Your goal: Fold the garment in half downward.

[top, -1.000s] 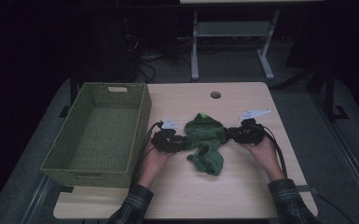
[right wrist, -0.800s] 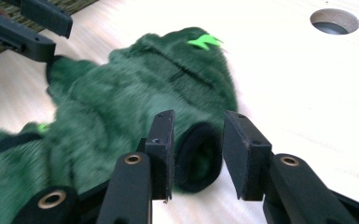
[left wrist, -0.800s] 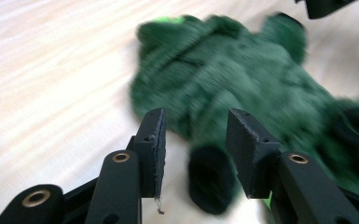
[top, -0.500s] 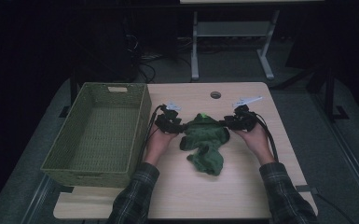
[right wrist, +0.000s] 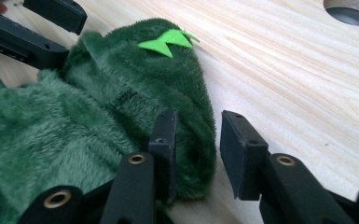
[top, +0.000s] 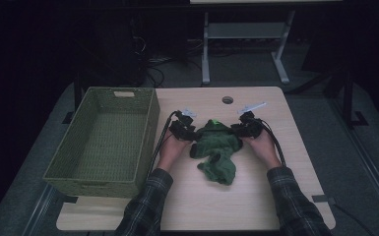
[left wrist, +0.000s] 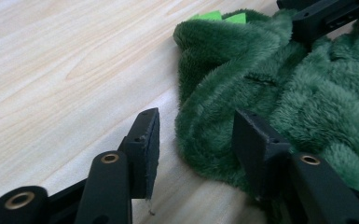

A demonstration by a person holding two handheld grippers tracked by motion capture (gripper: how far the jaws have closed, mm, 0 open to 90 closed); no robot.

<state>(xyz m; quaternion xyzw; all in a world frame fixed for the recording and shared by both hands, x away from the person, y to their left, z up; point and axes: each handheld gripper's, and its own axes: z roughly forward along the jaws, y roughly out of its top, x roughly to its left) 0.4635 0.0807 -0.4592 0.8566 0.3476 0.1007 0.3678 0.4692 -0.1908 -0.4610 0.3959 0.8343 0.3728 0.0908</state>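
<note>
A dark green plush cloth [top: 216, 147] lies crumpled on the wooden table [top: 256, 196], with a bright green felt piece [top: 215, 121] at its far end. My left gripper [top: 193, 133] is at the cloth's left edge. Its jaws [left wrist: 196, 114] have just been opening; a fold of cloth lies between them, clear of the left jaw. My right gripper [top: 237, 130] is at the cloth's right edge. Its jaws [right wrist: 198, 114] have just been closing around a fold; the left jaw sinks into the pile and a gap remains at the right jaw.
A green woven basket [top: 150, 123] stands with nothing in it at the table's left side, close to my left forearm. A round cable hole [top: 227, 100] sits in the table beyond the cloth. Bare wood stretches in front of the cloth toward the near edge.
Both hands have moved away from the person, toward the far side of the table. The cloth's far end has shifted the same way and looks narrower.
</note>
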